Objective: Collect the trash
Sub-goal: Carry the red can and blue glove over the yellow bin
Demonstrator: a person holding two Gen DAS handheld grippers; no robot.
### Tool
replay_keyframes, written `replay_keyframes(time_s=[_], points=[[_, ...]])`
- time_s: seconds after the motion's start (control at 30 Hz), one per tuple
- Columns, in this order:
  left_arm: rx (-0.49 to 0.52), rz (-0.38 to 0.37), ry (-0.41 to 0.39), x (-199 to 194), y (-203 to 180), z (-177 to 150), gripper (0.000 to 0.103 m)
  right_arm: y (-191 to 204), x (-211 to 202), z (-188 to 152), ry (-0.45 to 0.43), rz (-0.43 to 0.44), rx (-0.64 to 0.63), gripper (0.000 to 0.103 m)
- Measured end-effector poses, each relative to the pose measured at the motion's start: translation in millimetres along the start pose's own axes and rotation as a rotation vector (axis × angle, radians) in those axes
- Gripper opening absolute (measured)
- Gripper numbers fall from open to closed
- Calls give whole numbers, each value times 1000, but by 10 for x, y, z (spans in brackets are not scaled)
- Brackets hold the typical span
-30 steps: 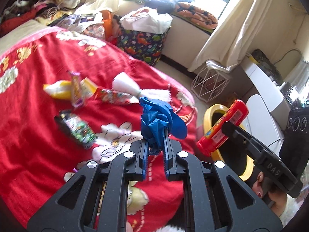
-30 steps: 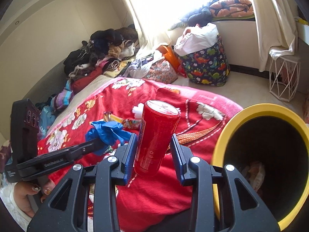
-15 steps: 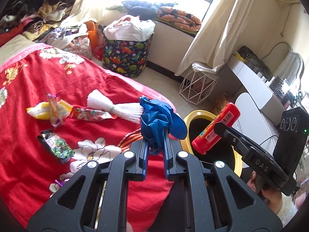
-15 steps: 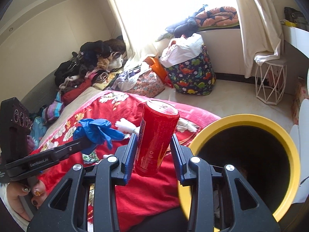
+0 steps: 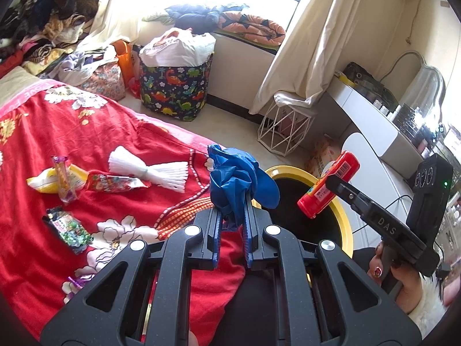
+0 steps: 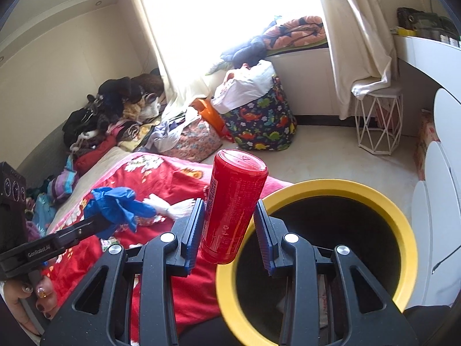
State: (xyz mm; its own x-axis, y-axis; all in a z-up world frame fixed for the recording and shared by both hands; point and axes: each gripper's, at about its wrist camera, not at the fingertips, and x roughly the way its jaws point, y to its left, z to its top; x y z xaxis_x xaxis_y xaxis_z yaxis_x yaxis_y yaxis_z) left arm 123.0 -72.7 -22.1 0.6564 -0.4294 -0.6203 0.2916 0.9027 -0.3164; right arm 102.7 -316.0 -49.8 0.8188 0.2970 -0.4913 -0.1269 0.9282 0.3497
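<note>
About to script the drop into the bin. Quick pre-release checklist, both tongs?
1. Right tongs gripping the red cylindrical can: ok.
2. Can over the mouth of the yellow-rimmed black bin: not ok in the right wrist view, where it hangs at the near-left rim; the left wrist view puts it over the opening.
3. Left tongs gripping the crumpled blue plastic glove: ok.
4. Glove over the bin: not ok, it sits over the red floral blanket beside the rim.
5. Bin has room: ok, only some scraps at the bottom.
6. Tongs apart from each other: ok.
</note>
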Motion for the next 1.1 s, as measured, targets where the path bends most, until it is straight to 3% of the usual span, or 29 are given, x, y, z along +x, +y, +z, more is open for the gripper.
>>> replay_keyframes(time_s=[0.5, 1.1], points=[[50, -29, 24, 168, -265, 22, 8, -329, -109, 28, -13, -77, 46, 33], [122, -85, 103, 581, -623, -129, 8, -669, -27, -36, 16, -233, 49, 33]])
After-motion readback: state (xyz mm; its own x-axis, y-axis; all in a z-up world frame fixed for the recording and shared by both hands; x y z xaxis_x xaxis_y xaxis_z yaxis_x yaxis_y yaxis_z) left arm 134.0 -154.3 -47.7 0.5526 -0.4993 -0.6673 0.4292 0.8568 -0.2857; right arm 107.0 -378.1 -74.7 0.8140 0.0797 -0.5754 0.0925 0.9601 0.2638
